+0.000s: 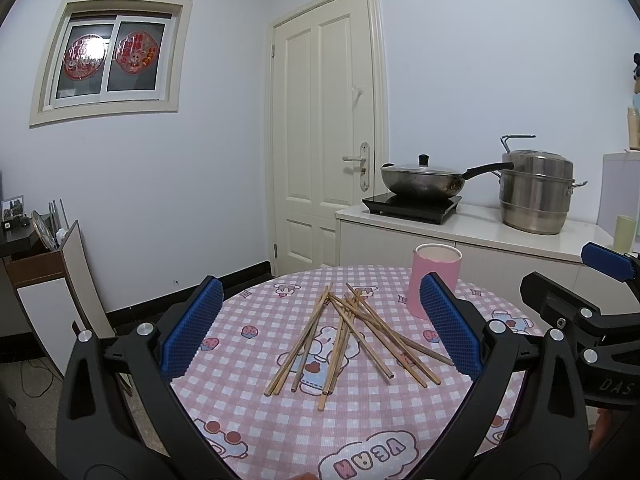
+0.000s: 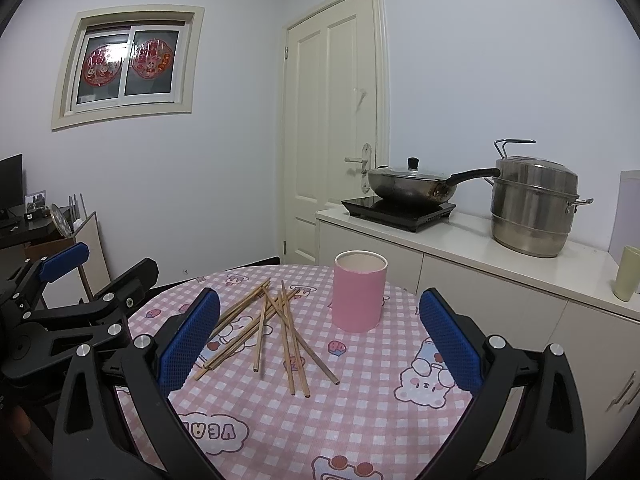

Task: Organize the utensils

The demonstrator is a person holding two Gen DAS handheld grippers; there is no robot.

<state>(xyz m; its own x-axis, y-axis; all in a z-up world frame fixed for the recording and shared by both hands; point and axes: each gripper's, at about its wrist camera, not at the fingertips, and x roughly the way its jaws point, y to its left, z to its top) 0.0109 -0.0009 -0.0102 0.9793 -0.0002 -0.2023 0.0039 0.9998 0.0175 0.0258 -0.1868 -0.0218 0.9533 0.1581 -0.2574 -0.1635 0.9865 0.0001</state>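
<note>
**Both tools spread above the table, chopsticks loose in a pile**

I have the left tool (image 1: 320,328) hovering over the near edge of the round table (image 1: 360,432), its blue pads (image 1: 192,328) spread wide with nothing between them. The right tool (image 2: 320,336) hangs beside it in the same state, jaws wide apart and holding nothing. Each one shows at the edge of the other's view, so I see them side by side, apart from each other.

The wooden chopsticks (image 1: 348,340) lie in a loose, crossed pile near the middle of the pink checked tablecloth (image 2: 360,420), some overlapping others, fanning toward me. Neither tool touches them. The pink cylindrical holder (image 2: 359,291) stands upright on the table, just to the right of the pile and a little farther back, its open top facing up; I cannot see anything inside it.

Behind the table, a lidded wok (image 2: 412,186) sits on a black induction cooker (image 2: 400,209), with a steel steamer pot (image 2: 534,204) next to it.
</note>
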